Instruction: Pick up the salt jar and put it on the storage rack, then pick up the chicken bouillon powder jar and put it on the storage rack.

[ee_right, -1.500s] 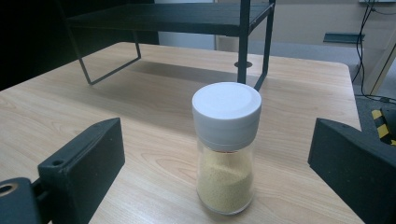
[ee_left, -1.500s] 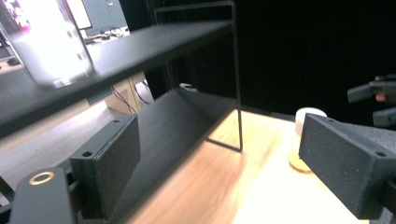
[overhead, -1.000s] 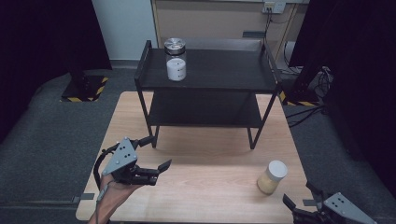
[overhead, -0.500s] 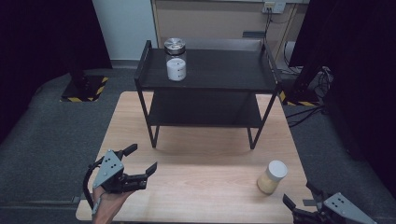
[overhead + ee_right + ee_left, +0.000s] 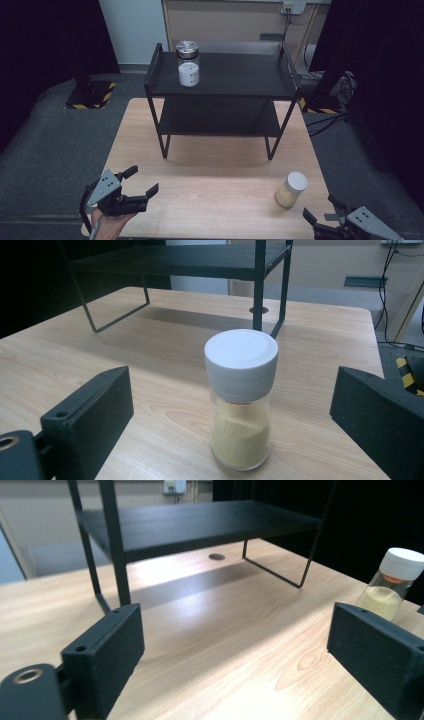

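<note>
Both grippers open, jar untouched
Right gripper (image 5: 320,222) at 5 o'clock, jaws wide, empty, facing the jar (image 5: 291,189) just beyond; left gripper (image 5: 139,186) at 7, jaws just widening, empty; rack (image 5: 220,125) at 12

Both hand-held grippers (image 5: 141,182) (image 5: 320,212) gape, left just widened

Wood table (image 5: 210,170): black 2-tier rack (image 5: 220,120) stands at far edge, centred. Spice jar (image 5: 291,189), white cap, yellow powder, upright nr right edge twd near corner. Rack's top shelf, left part: glass jar (image 5: 188,63) w/ metal lid.
</note>
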